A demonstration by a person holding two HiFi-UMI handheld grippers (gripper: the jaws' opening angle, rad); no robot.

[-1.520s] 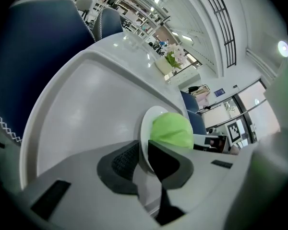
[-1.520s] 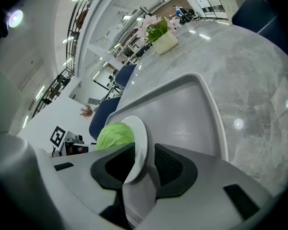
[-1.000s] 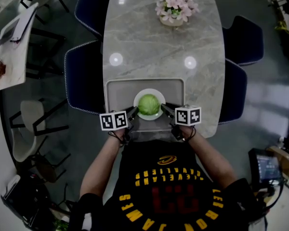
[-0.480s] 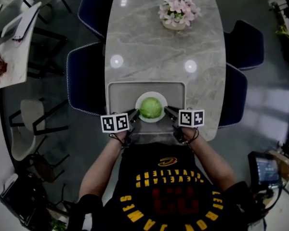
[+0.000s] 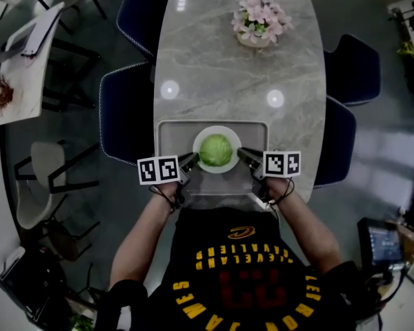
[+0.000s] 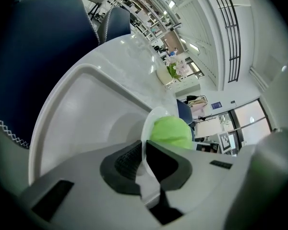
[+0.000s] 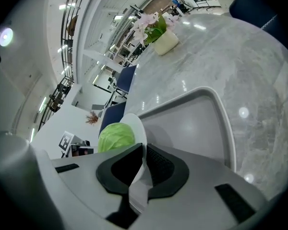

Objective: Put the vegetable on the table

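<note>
A green cabbage [image 5: 215, 149] sits on a round white plate [image 5: 201, 137] over a grey tray [image 5: 167, 131] at the near end of the marble table [image 5: 241, 74]. My left gripper [image 5: 193, 160] is shut on the plate's left rim. My right gripper [image 5: 241, 154] has just been closing and now pinches the right rim. In the left gripper view the plate's edge [image 6: 149, 123] runs between the dark pads [image 6: 127, 159], with the cabbage [image 6: 170, 132] just beyond. The right gripper view shows the same: rim [image 7: 137, 128] between the pads [image 7: 161, 163], cabbage [image 7: 116, 136] to the left, tray [image 7: 197, 123] beneath.
A pot of pink flowers [image 5: 260, 19] stands at the table's far end. Dark blue chairs flank the table on the left [image 5: 124, 109] and right [image 5: 341, 136]. Bare marble lies between the tray and the flowers.
Both grippers have risen a little, carrying the plate and cabbage up off the tray floor. The right jaws have closed onto the rim.
</note>
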